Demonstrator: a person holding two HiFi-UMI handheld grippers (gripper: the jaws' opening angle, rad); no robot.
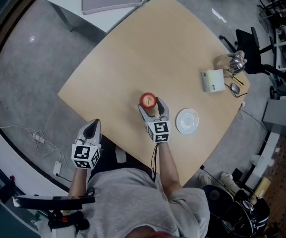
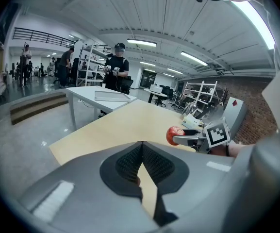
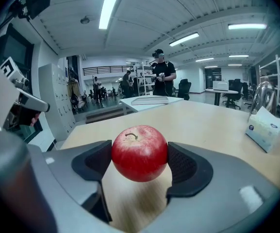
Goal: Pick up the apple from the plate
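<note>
Apple [image 3: 140, 159] was what the dark pads [image 3: 95, 161] of my right gripper [image 1: 153, 109] were clamped on, one pad pressed to each flank. It was off the plate [image 1: 188, 121], which lay bare and white on the table [image 1: 147, 48] just to the right of my hand. In the right gripper view the fruit's underside showed wood beneath it and nothing touching, so I judged it was hanging clear of the tabletop. By my reckoning the pick itself was done, or very nearly. What the next move called for was steady pressure and a level wrist, because a round, smooth fruit held at only two points could roll or slip if I eased off.

It looked red, glossy and firm, faintly streaked paler near the top, with a short curved stem pointing upward.

My left gripper [image 2: 142, 152] took no part in this. Its jaws were closed tip to tip on nothing, held off the near edge of the table.
</note>
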